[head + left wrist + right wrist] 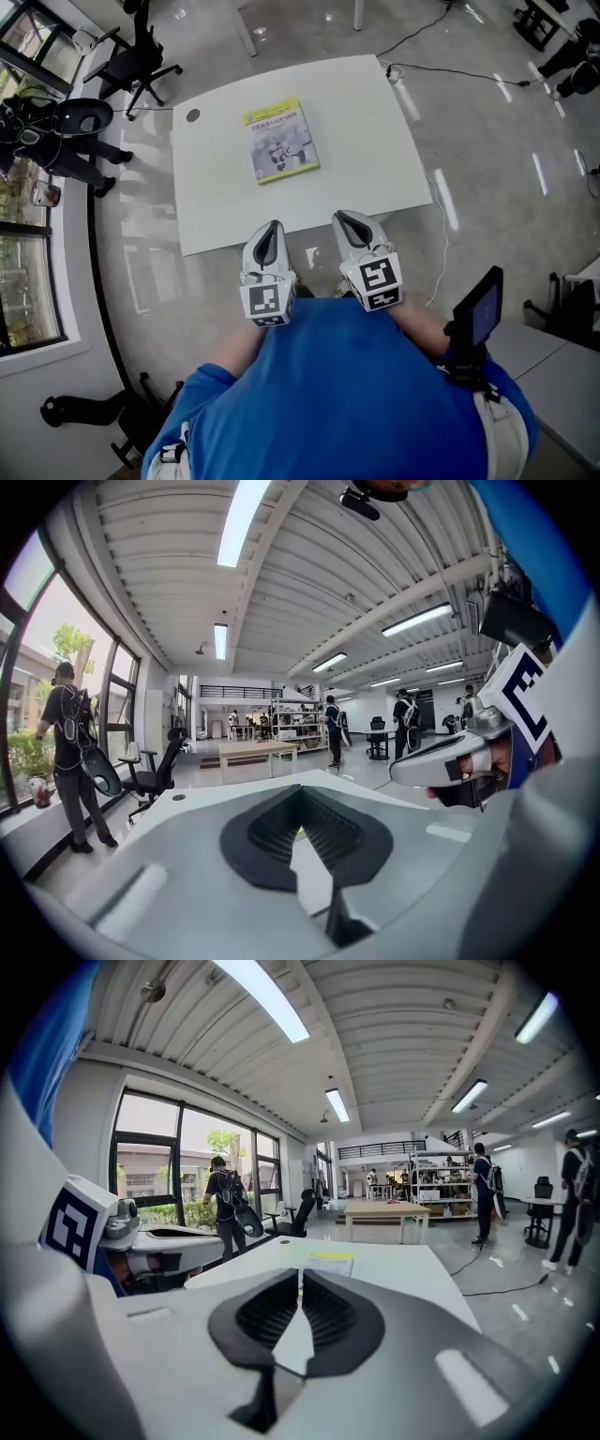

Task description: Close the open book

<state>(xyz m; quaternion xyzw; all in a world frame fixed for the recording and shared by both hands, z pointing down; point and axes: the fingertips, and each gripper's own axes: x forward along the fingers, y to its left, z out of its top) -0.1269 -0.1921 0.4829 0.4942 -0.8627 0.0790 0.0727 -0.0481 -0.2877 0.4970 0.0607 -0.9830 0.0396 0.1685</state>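
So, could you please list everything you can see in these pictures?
table: one, white, centre of the floor
book: one, yellow-green and grey cover, lying closed on the table
hole: one, grey, round, far left corner of the table
chair: one, black, on the floor beyond the table's left corner
cables: at least two, black and white, on the floor right of the table
bystander: one, in black, by the window at left
screen: one, black, at the person's right hip
shirt: one, blue, on the person
left gripper: one, grey, shut, empty, at the table's near edge
right gripper: one, grey, shut, empty, beside the left one
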